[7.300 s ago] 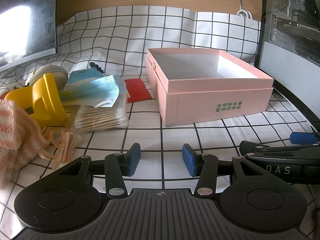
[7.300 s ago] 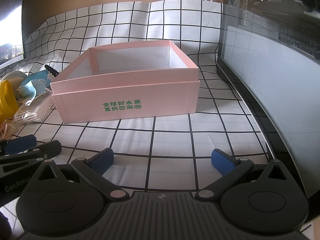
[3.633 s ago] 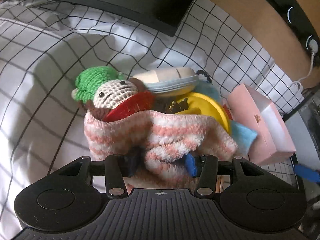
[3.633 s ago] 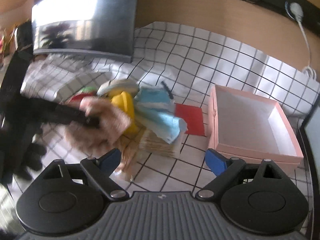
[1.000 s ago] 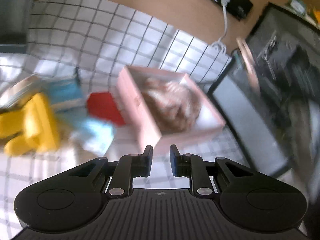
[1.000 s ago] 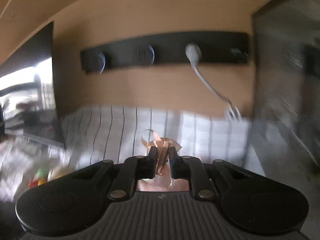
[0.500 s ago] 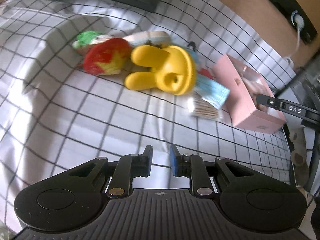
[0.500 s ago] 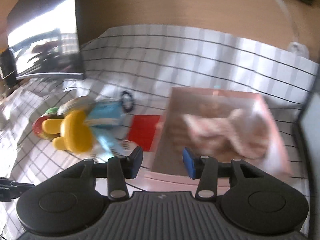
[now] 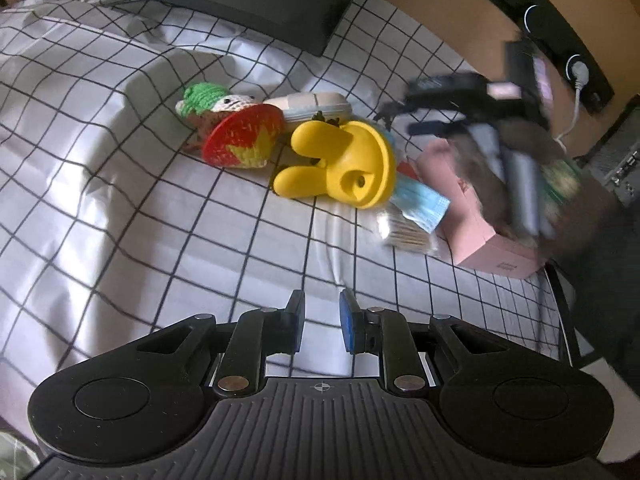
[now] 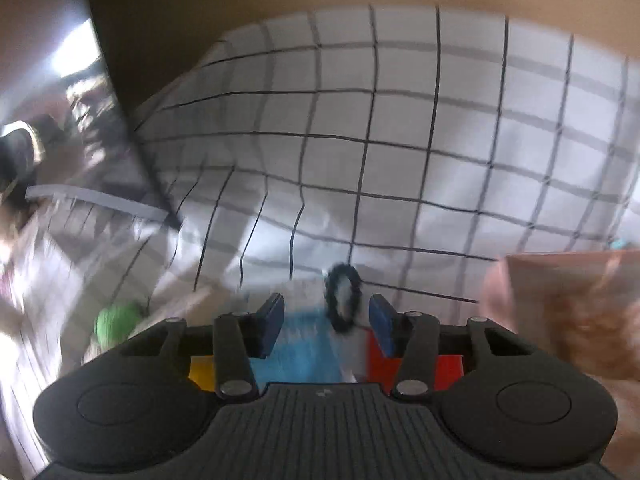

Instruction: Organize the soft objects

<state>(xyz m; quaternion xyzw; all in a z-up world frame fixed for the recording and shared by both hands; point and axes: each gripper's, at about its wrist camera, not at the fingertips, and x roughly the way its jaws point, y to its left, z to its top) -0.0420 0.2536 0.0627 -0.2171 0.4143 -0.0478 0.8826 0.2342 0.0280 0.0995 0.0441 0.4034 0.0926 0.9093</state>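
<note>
Ahead, black hair tie [image 10: 342, 298], beyond open right gripper [image 10: 326, 326]

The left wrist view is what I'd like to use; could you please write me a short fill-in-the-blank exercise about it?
1. The cloth under the toys is white with black ____ lines.
2. The rubber toy beside the red knitted strawberry is ____ in colour.
3. The box at the right is ____ in colour.
4. Nothing sits between the fingers of the left gripper, whose pads are ____ in colour.

Missing words: grid; yellow; pink; blue
</note>
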